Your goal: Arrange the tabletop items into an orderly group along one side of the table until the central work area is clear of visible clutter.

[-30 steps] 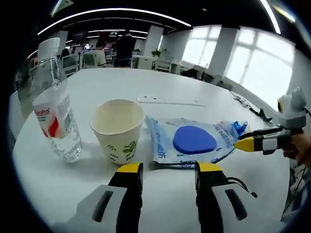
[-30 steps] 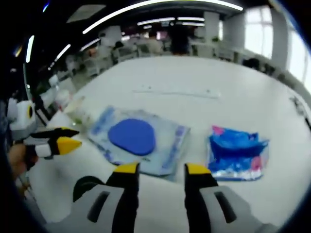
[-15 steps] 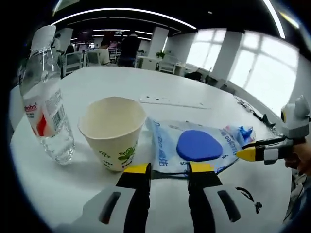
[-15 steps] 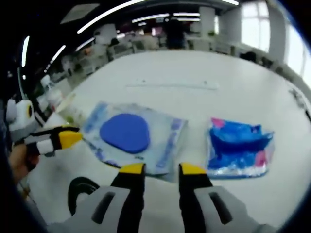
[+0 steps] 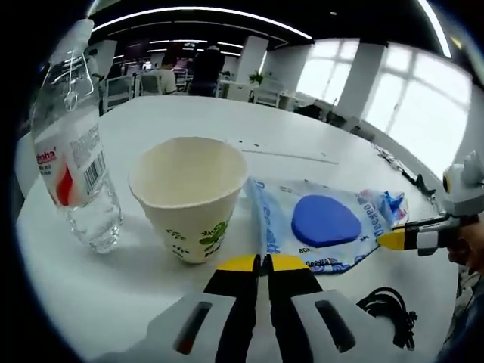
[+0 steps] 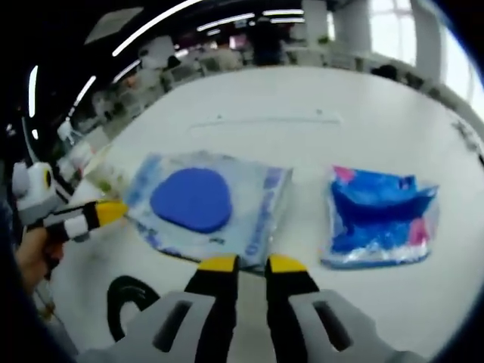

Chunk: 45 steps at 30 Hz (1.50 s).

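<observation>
A flat wet wipe pack [image 5: 325,223] with a blue oval flap lies on the white table [image 5: 174,125]. My left gripper [image 5: 261,262] is shut, its yellow tips meeting on the pack's near corner. A paper cup [image 5: 193,197] stands upright just left of the pack, and a clear water bottle [image 5: 72,151] stands further left. In the right gripper view the same wet wipe pack [image 6: 204,204] lies ahead, with a crumpled blue packet [image 6: 382,219] to its right. My right gripper [image 6: 252,265] sits at the pack's edge with a narrow gap between its jaws. The left gripper [image 6: 102,214] touches the pack's far corner.
A coiled black cable [image 5: 389,314] lies near the table's front edge, also seen as a black cable [image 6: 128,299] in the right gripper view. A white power strip [image 5: 287,155] lies mid-table. People and desks fill the room behind.
Both grippers moved in to the wet wipe pack and narrowed their jaws. The left went from open to shut at the pack's corner; the right's gap shrank.
</observation>
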Tool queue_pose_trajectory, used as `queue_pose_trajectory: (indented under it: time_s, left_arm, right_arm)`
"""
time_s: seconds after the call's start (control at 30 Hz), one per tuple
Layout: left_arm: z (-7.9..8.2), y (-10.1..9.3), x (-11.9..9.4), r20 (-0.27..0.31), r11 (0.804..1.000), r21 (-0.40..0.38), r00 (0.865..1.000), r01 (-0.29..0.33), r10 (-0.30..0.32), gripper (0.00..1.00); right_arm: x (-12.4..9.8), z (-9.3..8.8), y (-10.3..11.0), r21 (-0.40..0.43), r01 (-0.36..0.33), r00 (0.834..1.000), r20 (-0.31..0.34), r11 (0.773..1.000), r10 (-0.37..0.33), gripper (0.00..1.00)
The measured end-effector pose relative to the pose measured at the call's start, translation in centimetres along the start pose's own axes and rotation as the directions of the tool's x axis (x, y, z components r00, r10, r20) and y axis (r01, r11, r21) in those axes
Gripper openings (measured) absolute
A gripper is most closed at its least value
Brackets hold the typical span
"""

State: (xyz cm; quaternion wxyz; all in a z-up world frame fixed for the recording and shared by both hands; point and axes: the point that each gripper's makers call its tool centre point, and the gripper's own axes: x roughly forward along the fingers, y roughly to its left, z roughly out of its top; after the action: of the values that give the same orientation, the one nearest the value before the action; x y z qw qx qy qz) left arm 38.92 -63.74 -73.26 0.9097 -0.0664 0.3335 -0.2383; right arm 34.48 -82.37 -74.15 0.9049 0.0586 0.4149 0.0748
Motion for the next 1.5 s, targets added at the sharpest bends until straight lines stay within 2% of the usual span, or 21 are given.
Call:
queue_pose_trajectory:
  time_s: [0.2,0.27,0.33,0.5,0.6,0.73,0.9,1.33,1.43,1.5]
  left_arm:
    - [0.1,-0.5,-0.2,-0.004,0.999,0.046,1.0,0.01,-0.01,0.01]
    - [0.1,-0.8,-0.4,0.0,0.999,0.043,1.0,0.014,-0.014,0.01]
    - [0.1,-1.0,-0.5,0.004,0.997,0.073,1.0,0.011,-0.011,0.0]
    - [0.3,-1.3,-1.0,0.012,0.998,0.06,1.0,0.003,-0.004,0.0]
    - [0.7,-1.4,-1.1,0.036,0.999,0.049,0.999,0.002,-0.004,0.0]
    - [0.6,-1.1,-1.1,0.049,1.0,0.017,0.999,-0.01,0.009,0.0]
    - [0.0,-0.9,-0.9,0.038,1.0,-0.01,0.999,-0.019,0.019,0.01]
    - [-0.4,-0.6,-0.7,0.036,0.999,0.005,0.999,-0.033,0.032,0.01]
    - [-0.3,-0.7,-0.8,0.041,0.999,0.014,0.998,-0.041,0.04,0.02]
    - [-0.3,-0.6,-0.7,0.044,0.998,0.026,0.998,-0.049,0.048,0.02]
  right_arm:
    - [-0.1,0.6,0.0,-0.018,0.006,1.0,0.023,1.0,-0.006,0.01]
    - [-0.3,1.0,-0.2,-0.044,0.026,0.999,0.043,0.999,-0.024,0.0]
    - [-0.5,1.2,-0.2,-0.058,0.033,0.998,0.052,0.998,-0.03,0.0]
    - [-0.8,2.2,-0.4,-0.107,0.051,0.995,0.087,0.993,-0.041,0.0]
    - [-0.8,2.8,-0.5,-0.144,0.065,0.993,0.11,0.987,-0.049,0.0]
    - [-0.4,3.0,-0.6,-0.138,0.06,0.992,0.115,0.989,-0.044,0.0]
    - [0.1,2.0,-0.6,-0.113,0.055,0.995,0.09,0.992,-0.045,0.0]
    - [0.5,1.5,-0.8,-0.111,0.048,0.996,0.08,0.993,-0.039,0.0]
    - [0.4,1.6,-0.9,-0.071,0.052,0.995,0.085,0.996,-0.046,0.02]
    - [0.4,1.6,-1.1,-0.074,0.058,0.995,0.086,0.996,-0.052,0.03]
